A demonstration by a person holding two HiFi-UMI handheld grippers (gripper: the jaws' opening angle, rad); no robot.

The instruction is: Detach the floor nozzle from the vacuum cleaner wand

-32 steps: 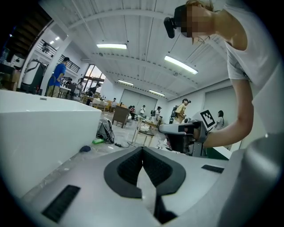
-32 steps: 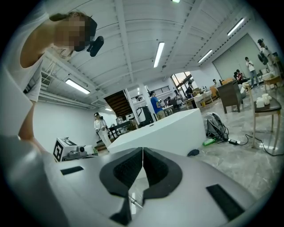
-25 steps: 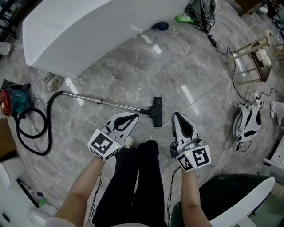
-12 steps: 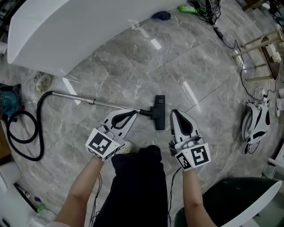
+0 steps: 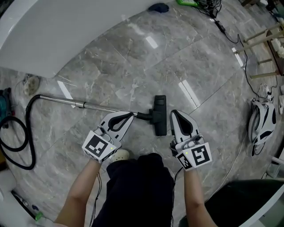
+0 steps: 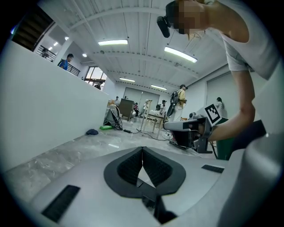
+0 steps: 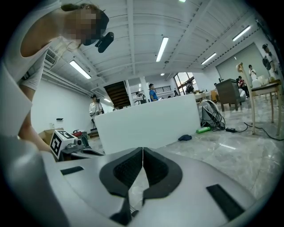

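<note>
Two claws: left claw (image 5: 132, 115), right claw (image 5: 174, 112). One floor nozzle (image 5: 160, 115), between claws. One wand (image 5: 88, 106), left of nozzle. One black hose (image 5: 31, 101), far left. One white shoe (image 5: 119, 155), near. One blue lump (image 5: 158, 7), far. One white-and-black machine (image 5: 262, 124), right.

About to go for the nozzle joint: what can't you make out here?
- Head view: any release catch where the wand meets the floor nozzle is too small; the left tongs overlap that stretch.
- Head view: the vacuum's body is mostly cut off at the left edge; only its hose shows.
- Both gripper views: neither shows wand or nozzle.
</note>
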